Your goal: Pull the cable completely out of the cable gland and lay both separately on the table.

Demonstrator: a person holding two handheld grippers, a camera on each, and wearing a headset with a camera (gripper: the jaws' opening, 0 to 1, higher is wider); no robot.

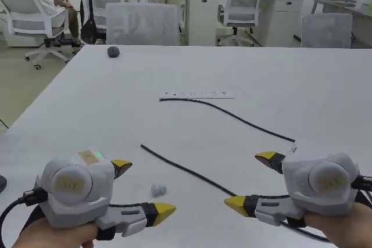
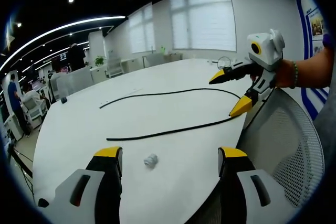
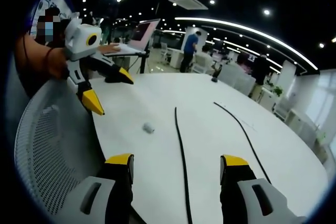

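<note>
Gaping wide and empty, the yellow-tipped jaws of the left gripper (image 1: 144, 187) hover low over the near edge of the white table (image 1: 87, 108), and the jaws of the right gripper (image 1: 249, 179) stand just as far apart, holding nothing. Between the two grippers, closer to the left one, the small pale-grey cable gland (image 1: 158, 190) lies by itself on the tabletop, just ahead of the left jaws in the left gripper view. Near it, but not touching, the long thin black cable (image 1: 186, 170) runs diagonally across the table and passes beneath the right gripper's lower jaw. Further out, well apart from the first, a second thin black cable (image 1: 232, 117) lies in a gentle curve. Just beyond its left end sits a narrow pale strip with small dark marks (image 1: 197, 94), too small to read. A dark rounded object (image 1: 113, 51) rests near the far edge, with grey mesh office chairs (image 1: 142, 24) behind the table.
</note>
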